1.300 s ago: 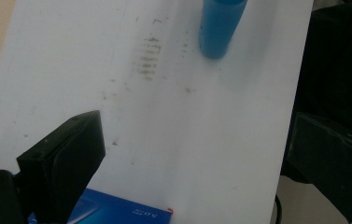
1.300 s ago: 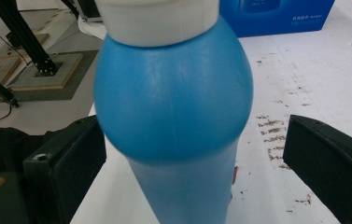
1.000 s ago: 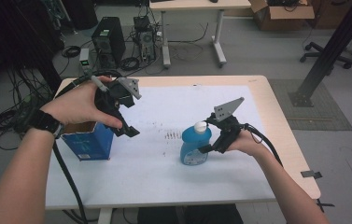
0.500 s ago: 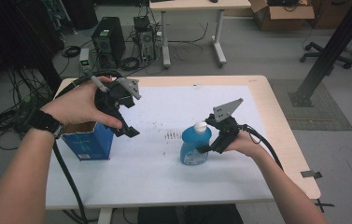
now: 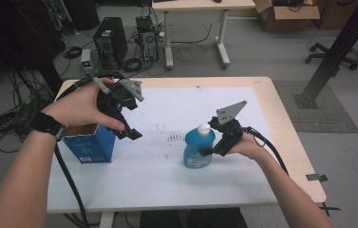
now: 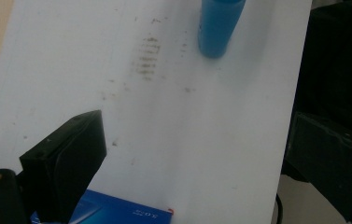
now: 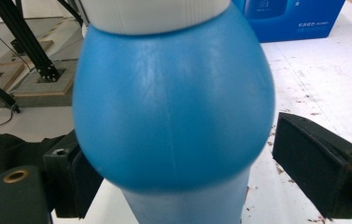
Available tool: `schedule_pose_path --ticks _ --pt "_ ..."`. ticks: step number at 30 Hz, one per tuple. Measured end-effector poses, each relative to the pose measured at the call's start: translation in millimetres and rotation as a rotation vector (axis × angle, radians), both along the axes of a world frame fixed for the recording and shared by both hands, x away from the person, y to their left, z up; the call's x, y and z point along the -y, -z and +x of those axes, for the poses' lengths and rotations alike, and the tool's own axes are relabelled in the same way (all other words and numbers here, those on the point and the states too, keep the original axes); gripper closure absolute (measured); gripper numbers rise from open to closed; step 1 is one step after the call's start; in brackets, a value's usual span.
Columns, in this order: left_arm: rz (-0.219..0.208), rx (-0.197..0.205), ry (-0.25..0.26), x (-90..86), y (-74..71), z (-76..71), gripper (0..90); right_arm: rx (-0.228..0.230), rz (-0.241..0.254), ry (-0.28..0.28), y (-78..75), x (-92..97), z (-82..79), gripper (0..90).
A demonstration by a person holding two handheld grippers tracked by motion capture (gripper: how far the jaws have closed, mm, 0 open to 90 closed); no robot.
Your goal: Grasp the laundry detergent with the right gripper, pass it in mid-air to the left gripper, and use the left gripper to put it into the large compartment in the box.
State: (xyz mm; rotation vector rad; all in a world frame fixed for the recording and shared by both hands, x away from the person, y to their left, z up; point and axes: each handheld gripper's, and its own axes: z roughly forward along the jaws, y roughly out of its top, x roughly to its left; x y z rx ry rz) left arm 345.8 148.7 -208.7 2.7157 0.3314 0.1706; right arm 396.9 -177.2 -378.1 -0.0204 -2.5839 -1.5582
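High view shows the blue bottle [image 5: 197, 151] upright at frame centre, white cap up, between the right gripper [image 5: 208, 152]'s just-closing, not yet pressing jaws.

A: The bottle [image 7: 171, 112] runs off the right gripper view; its white cap [image 7: 155, 11] is cut by the top edge, its base by the bottom. Whether the right pad [image 7: 316, 163] touches it, I can't tell.

B: In the left gripper view the bottle [image 6: 218, 25] loses its upper part at the top edge, and the blue box [image 6: 117, 212] shows just a corner at the bottom.

A: From above, the hand [image 5: 84, 107] hides part of the box [image 5: 91, 142]. Its print is too small to read.
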Motion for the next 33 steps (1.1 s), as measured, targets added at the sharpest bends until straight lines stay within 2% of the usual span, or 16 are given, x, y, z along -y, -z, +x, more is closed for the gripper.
schedule_pose_path --ticks 12,33 --pt "-0.001 0.003 0.002 1.0 -1.0 -0.1 5.4 0.004 0.004 -0.012 0.4 -1.2 -0.7 15.6" --pt "0.001 0.002 0.003 1.0 -1.8 -0.3 5.5 0.018 0.004 -0.037 1.8 -0.7 -1.8 25.3"
